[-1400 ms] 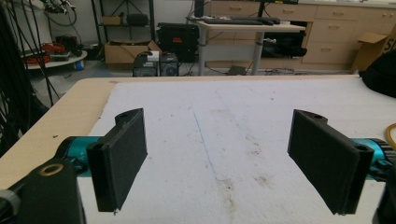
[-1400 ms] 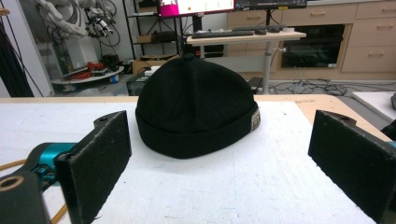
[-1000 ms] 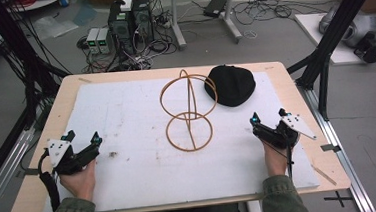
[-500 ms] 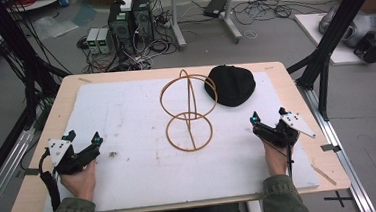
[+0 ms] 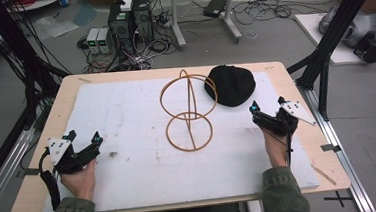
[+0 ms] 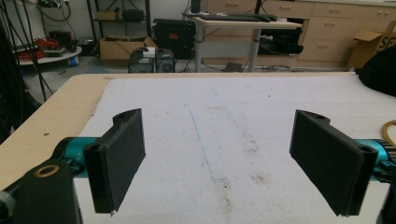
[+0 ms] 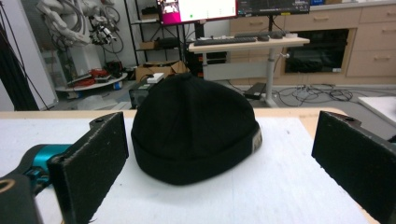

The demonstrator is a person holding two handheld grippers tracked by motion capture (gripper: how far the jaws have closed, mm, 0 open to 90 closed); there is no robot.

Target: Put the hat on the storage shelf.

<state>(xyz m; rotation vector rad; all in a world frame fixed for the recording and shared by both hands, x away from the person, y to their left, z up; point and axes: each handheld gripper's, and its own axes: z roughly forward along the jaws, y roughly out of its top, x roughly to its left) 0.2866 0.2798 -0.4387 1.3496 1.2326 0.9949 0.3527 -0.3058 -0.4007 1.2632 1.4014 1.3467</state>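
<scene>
A black beanie [image 5: 230, 84] lies on the white foam mat [image 5: 126, 115], back right of centre. Beside it stands a wooden stand of rings [image 5: 189, 111], one hoop flat on the mat and others upright. My right gripper [image 5: 267, 104] rests on the mat just in front of the beanie, open and holding nothing. In the right gripper view the beanie [image 7: 196, 126] sits just beyond the spread jaws of that gripper [image 7: 219, 163]. My left gripper [image 5: 84, 137] lies near the mat's front left, open and holding nothing. In the left gripper view bare mat lies between its pads [image 6: 116, 158].
The mat covers most of a wooden table [image 5: 38, 146]. Black frame posts [image 5: 323, 61] rise at both sides. Computers and cables [image 5: 130, 20] sit on the floor behind. The beanie's edge [image 6: 380, 70] and a bit of wooden ring [image 6: 388, 130] show at the right of the left gripper view.
My right gripper has edged slightly forward toward the beanie. The left gripper, the stand and the beanie have not moved.
</scene>
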